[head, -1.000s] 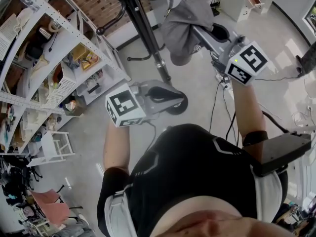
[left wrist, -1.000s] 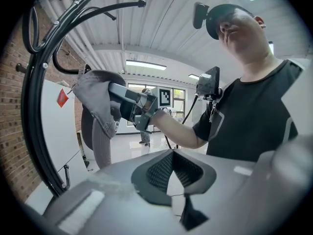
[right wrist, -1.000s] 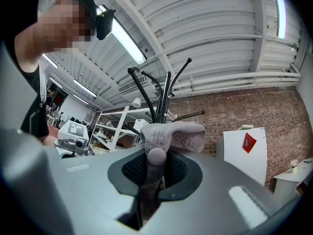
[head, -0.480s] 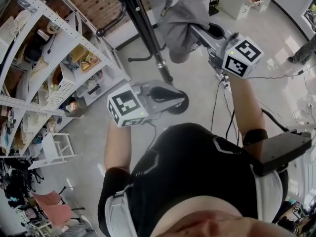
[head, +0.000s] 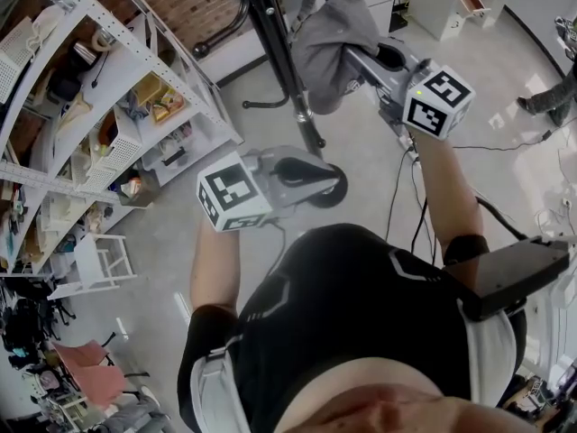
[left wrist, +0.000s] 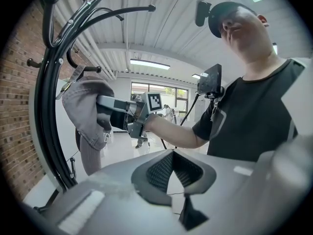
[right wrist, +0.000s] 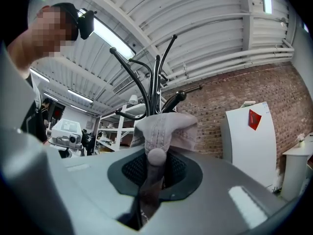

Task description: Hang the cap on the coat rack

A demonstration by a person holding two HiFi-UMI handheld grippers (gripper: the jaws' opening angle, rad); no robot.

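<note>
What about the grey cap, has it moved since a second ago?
Yes. In the head view the cap, held by the right claw, has come slightly nearer the coat rack's black pole.

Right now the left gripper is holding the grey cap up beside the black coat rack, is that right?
Not quite. It is the right gripper whose fingers are shut on the grey cap, holding it up beside the black coat rack. The right gripper view shows the cap pinched between its fingers; the left gripper holds nothing.
</note>
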